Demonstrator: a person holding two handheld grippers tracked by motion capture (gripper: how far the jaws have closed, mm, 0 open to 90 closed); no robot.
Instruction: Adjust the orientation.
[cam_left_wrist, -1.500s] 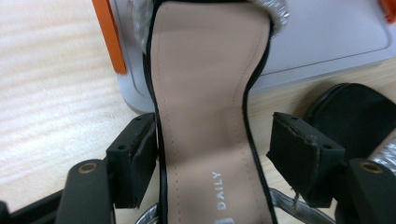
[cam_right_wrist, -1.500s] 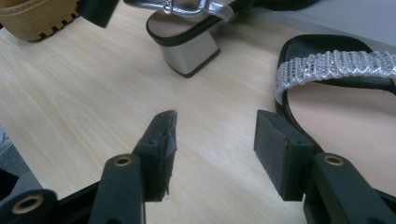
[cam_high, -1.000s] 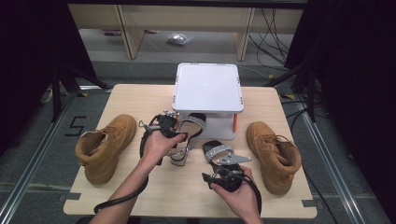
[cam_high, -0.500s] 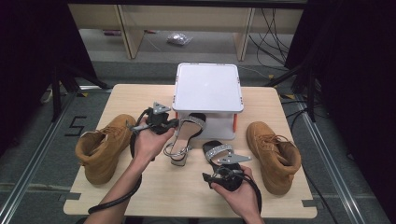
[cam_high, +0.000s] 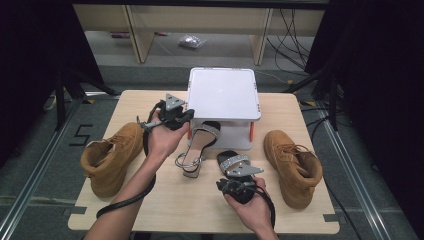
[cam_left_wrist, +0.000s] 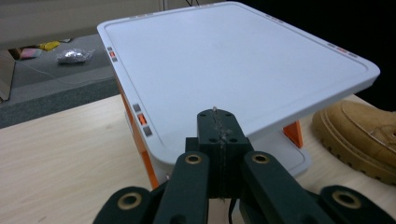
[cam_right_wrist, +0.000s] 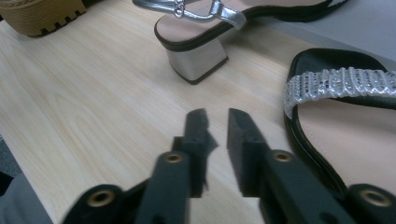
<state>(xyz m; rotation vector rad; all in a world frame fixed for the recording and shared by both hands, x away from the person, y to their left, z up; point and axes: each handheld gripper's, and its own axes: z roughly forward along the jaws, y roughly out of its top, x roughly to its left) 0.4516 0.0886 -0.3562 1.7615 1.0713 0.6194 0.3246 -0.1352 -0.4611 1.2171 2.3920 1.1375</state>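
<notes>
My left gripper is shut with nothing in it and hangs by the left front corner of the white box stand. A silver block-heel sandal lies with its toe under the stand. A second sandal with a rhinestone strap lies beside it. My right gripper hovers low over the table just left of that sandal. Its jaws have just been closing, and a narrow gap with nothing in it remains between them.
One tan boot lies at the table's left, another at its right. The light wooden table has bare room along its front. Cables trail from both hands. Shelving and a grey floor lie beyond the table.
My left hand has lifted away from the silver sandal up to the stand's left corner. The right hand has stayed where it was.
</notes>
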